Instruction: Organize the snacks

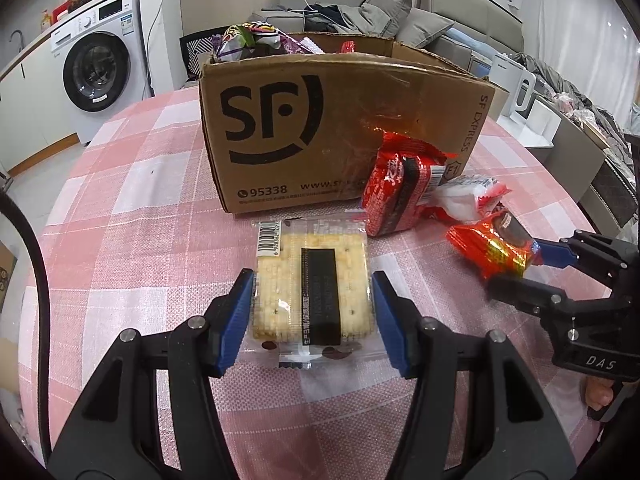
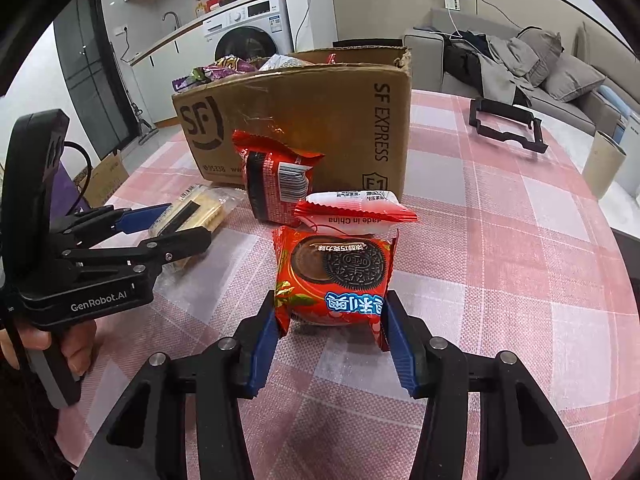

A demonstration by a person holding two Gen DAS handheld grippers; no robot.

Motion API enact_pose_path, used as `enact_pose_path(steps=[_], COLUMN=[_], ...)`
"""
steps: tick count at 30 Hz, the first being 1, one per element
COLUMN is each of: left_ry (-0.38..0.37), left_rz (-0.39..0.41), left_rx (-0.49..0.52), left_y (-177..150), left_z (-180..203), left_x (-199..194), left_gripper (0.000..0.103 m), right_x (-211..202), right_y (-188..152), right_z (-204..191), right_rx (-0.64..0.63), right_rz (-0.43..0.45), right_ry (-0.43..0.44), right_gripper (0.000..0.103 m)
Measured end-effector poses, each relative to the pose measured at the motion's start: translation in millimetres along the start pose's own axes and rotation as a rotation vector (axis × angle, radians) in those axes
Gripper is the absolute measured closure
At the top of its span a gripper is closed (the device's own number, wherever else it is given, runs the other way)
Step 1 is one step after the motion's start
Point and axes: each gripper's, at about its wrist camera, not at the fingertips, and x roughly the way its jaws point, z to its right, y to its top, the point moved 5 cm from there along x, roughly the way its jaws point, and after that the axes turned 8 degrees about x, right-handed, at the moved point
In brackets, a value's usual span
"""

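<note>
Snacks lie on the worktop (image 1: 132,200) before the box (image 1: 320,128): left hand-held gripper (image 1: 312,316) clasps crackers (image 1: 280,280), right hand-held gripper (image 2: 332,332) clasps Oreo pack (image 2: 336,276); slick wrappers might slip when lifted.

A pink checked tablecloth (image 2: 500,240) covers the table. Far back stands a white washing machine (image 1: 100,64) with a round dark door, and bottles and a dark pot sit on top of it. A grey sofa (image 2: 560,68) runs along the wall — grey cushions and a heap of dark clothes lie on it. A black frame (image 2: 506,124) lies flat on the cloth, and a cream tube (image 2: 604,170) stands at the table's edge.
</note>
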Motion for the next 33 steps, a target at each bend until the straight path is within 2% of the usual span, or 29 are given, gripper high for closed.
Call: enact_pose_path(steps=[16,33], left_ry=[-0.003,-0.007], left_rz=[0.021,0.106], left_rx=[-0.038,-0.036], left_y=[-4,0], left_z=[-6,-4], left_x=[-12,-67], left_gripper=[0.048,0.048], right_x=[-17,-54], right_y=[-3,0], right_z=[-2,-12], right_rx=[0.020,0.011], right_rz=[0.036,0.137], right_ry=[0.038,0.063], right_gripper=[0.052,0.052])
